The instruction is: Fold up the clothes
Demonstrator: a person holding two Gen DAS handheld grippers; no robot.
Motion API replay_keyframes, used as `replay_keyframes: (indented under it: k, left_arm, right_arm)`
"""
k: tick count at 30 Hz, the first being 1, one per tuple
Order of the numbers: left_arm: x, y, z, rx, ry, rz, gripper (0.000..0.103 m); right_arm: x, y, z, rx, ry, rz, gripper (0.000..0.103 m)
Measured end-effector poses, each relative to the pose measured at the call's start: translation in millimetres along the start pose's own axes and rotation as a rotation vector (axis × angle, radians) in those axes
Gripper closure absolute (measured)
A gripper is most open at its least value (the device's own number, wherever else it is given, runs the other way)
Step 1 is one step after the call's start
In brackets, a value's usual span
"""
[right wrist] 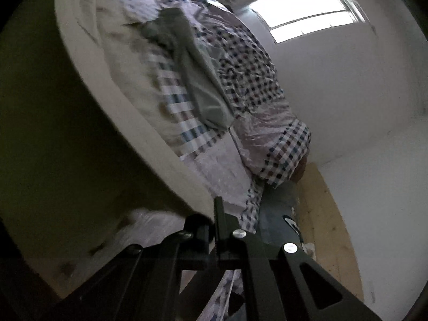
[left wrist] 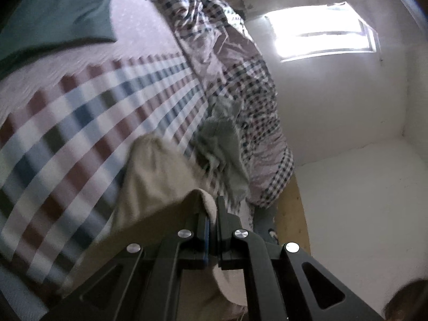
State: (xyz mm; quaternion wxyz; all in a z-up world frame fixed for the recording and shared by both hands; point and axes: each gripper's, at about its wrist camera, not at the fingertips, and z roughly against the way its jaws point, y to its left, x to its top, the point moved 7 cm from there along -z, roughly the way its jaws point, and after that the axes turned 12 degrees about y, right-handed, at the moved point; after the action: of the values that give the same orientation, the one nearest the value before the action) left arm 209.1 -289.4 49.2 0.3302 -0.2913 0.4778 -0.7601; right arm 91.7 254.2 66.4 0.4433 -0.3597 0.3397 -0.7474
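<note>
A beige garment (left wrist: 160,176) hangs lifted over the checked bedsheet (left wrist: 80,112). In the left wrist view, my left gripper (left wrist: 212,208) is shut on a fleecy fold of it, which bulges out between the black fingers. In the right wrist view the same beige garment (right wrist: 112,101) stretches as a broad sheet across the left. Its thick hem runs down into my right gripper (right wrist: 214,214), which is shut on that edge. The cloth partly hides the right gripper's left finger.
A grey-green garment (left wrist: 224,144) (right wrist: 192,75) lies crumpled on the bed beside a bunched checked quilt (left wrist: 240,75) (right wrist: 248,75). A teal cloth (left wrist: 53,18) lies at the far left. Beyond the bed's wooden edge (right wrist: 326,214) are a white wall and a bright window (left wrist: 321,34).
</note>
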Motion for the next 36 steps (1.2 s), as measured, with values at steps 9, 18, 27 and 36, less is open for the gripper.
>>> replay_keyframes:
  k: [9, 18, 27, 36]
  left_arm:
    - [77.4, 14.4, -52.9, 0.123, -0.057, 0.116, 0.101]
    - [125.3, 42.9, -95.9, 0.279, -0.069, 0.198, 0.101]
    - [155.5, 54.3, -134.9, 0.413, -0.026, 0.201, 0.101]
    - [177.4, 79.9, -156.9, 0.401, -0.021, 0.211, 0.1]
  right_arm:
    - [51.3, -15.5, -80.3, 0.256, 0.099, -0.061, 0.103]
    - [94.4, -5.0, -158.1, 0.405, 0.165, -0.051, 0.103]
    - [114.6, -0.4, -219.6, 0.572, 0.26, -0.116, 0.103]
    - [112.1, -3.7, -275.2, 0.771, 0.383, -0.391, 0.083]
